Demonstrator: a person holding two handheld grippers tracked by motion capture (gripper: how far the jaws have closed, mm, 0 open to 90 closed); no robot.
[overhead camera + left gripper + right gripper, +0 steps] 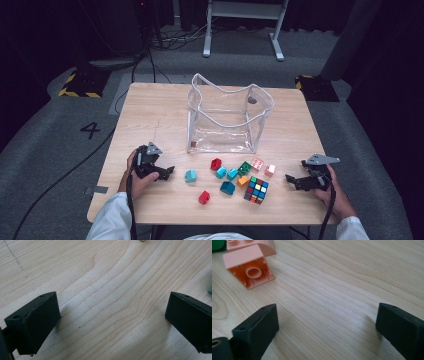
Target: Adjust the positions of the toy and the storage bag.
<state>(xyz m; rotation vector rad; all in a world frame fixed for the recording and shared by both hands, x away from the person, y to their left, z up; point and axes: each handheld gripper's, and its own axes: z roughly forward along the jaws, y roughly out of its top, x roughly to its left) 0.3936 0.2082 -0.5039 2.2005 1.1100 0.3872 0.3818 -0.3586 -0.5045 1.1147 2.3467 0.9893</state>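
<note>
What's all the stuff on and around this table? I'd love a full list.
Table: one, light wood, centre.
Clear bag: one, see-through with white edging, standing open at the table's far middle.
Puzzle cube: one, multicoloured, near edge, right of the bricks.
Red bricks: two, one just in front of the bag, one nearest the person.
Teal or light blue bricks: four.
Green brick: one, among the cluster.
Orange brick: one, beside the cube.
Pink bricks: two, right of the cluster.
Left hand-held gripper: black, open, on the table's left.
Right hand-held gripper: black, open, on the table's right.
</note>
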